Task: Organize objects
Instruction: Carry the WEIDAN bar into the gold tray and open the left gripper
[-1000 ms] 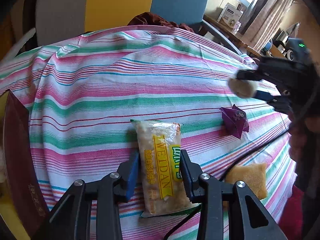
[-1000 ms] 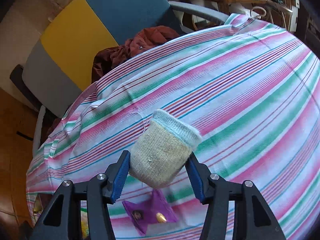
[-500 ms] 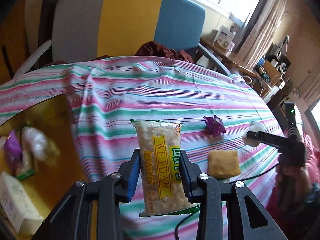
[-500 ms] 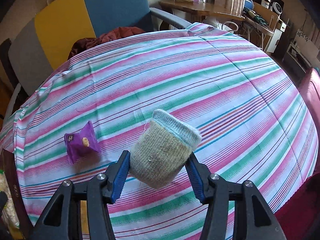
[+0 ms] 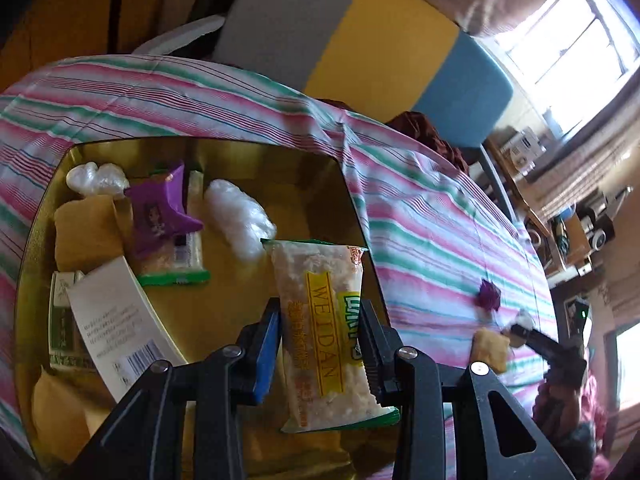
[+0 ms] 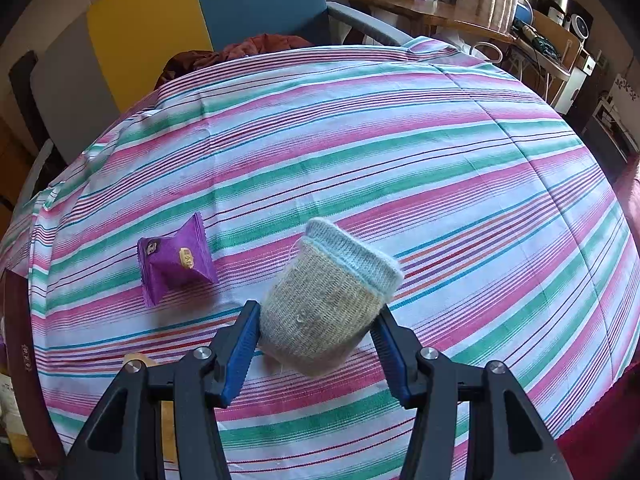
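My left gripper point(image 5: 320, 338) is shut on a clear snack packet with a yellow label point(image 5: 326, 328), held over the right part of a gold tin box point(image 5: 256, 152). Inside the box lie a purple snack pouch point(image 5: 160, 210), white wrapped sweets point(image 5: 240, 218), a green-edged packet point(image 5: 176, 256) and a white card point(image 5: 116, 320). My right gripper point(image 6: 316, 334) is shut on a rolled beige sock with a pale blue cuff point(image 6: 332, 300), held above the striped cloth point(image 6: 400, 152). Left of it, a purple snack pouch point(image 6: 176, 262) lies on the cloth. In the left wrist view the right gripper point(image 5: 520, 328) shows far right.
A tan square packet point(image 5: 490, 346) and the purple pouch point(image 5: 489, 296) lie on the cloth near the right gripper. A grey, yellow and blue chair back point(image 6: 160, 24) with a dark red garment point(image 6: 240, 54) stands behind the table. A cluttered desk point(image 6: 460, 20) is at the far right.
My left gripper has carried the snack packet leftward, from above the striped cloth to above the gold box. My right gripper with the sock has shifted so the purple pouch now lies to its left.
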A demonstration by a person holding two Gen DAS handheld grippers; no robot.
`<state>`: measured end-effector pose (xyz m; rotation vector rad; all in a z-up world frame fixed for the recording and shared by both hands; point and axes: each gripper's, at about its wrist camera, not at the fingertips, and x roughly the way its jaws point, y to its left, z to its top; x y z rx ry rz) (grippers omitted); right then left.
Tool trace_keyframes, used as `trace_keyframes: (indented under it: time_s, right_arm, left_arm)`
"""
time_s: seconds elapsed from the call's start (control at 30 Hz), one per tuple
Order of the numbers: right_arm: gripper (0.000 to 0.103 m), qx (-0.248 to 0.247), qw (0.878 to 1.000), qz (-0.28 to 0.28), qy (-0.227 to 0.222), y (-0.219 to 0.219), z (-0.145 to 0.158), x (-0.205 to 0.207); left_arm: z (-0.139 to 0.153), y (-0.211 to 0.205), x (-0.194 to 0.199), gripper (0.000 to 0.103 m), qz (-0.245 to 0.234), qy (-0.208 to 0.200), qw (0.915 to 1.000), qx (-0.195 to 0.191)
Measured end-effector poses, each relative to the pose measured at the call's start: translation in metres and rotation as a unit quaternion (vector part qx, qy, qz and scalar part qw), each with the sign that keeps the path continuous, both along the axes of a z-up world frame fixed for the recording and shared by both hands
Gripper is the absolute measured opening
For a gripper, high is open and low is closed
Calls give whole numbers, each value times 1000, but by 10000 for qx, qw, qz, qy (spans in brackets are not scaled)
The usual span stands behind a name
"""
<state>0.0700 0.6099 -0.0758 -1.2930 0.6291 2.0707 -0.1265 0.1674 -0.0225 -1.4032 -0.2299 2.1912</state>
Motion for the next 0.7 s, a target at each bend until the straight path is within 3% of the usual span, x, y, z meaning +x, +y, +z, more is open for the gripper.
trace_keyframes:
  time_s: [0.37, 0.7]
  right_arm:
    - [56, -38, 10000, 19, 23, 2, -3, 0]
    - [56, -3, 10000, 61, 3, 3, -3, -2]
  left_arm:
    - [-23, 33, -67, 37, 237, -247, 9990, -287]
    - [-50, 47, -96, 38, 450, -533, 9961, -532]
